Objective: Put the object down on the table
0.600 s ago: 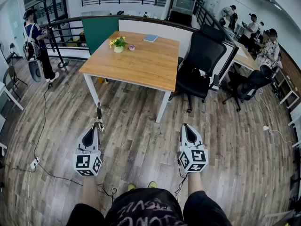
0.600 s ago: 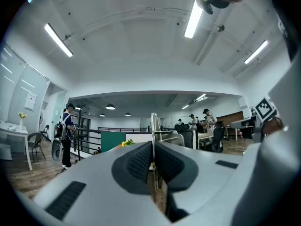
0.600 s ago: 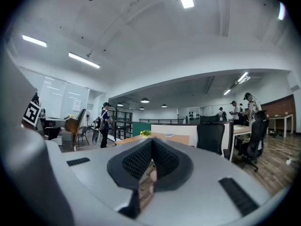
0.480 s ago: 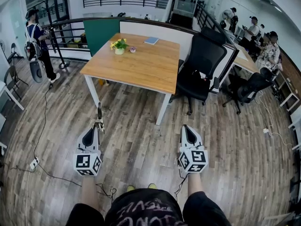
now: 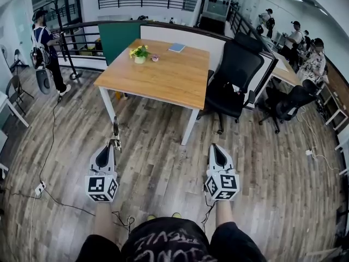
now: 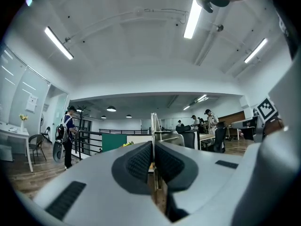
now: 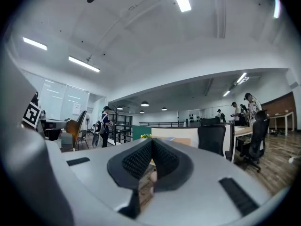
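Wood-topped table (image 5: 163, 75) stands ahead across the plank floor (image 5: 161, 165). Well short of it, the left gripper (image 5: 114, 144) points level, its jaws closed on a thin metal object (image 5: 115, 129), perhaps a slim tool. The object juts past the jaw tips above the floor, not on the table. The right gripper (image 5: 214, 147) is level too, jaws pressed together with nothing between them.

Short of the wooden table (image 5: 163, 72), the left gripper (image 5: 113, 144) pinches a thin metal object (image 5: 115, 129) aimed tableward; the right gripper (image 5: 215, 146) hangs equally short of the table
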Tool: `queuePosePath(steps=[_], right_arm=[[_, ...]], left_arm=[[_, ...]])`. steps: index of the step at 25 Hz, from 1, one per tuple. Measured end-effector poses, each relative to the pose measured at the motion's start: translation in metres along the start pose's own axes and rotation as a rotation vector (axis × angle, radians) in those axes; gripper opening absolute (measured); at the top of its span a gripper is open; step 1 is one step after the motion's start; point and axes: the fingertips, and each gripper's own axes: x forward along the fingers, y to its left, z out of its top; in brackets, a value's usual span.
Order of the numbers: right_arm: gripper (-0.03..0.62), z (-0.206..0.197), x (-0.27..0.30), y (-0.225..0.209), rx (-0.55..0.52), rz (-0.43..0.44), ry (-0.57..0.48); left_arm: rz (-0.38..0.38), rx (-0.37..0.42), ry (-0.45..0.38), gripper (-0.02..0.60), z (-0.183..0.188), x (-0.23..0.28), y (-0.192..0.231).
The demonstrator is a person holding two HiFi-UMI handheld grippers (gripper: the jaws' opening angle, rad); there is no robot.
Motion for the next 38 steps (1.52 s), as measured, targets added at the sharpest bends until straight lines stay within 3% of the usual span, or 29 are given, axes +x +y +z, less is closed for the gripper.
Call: queuePosePath(steps=[16, 20, 28, 38], right_arm=[[0.003, -0.018, -0.001, 0.032, 0.003, -0.058, 0.031], [0.003, -0.019, 0.011, 0.032, 0.008, -0.058, 0.030], [0.005, -0.036, 0.073, 0.026, 0.023, -0.030, 0.046], [0.003, -0.040, 0.203, -0.014, 0.059, -0.031, 0.086]], left_arm=[[-0.060, -0.002, 0.006, 0.017, -0.009, -0.008, 0.018], [-0.043, -0.001, 0.000, 0.016, -0.013, 0.001, 0.026], [-0.016, -0.012, 0.002, 0.017, -0.026, 0.051, 0.047], [0.032, -0.034, 0.037, 0.017, -0.041, 0.171, 0.084]])
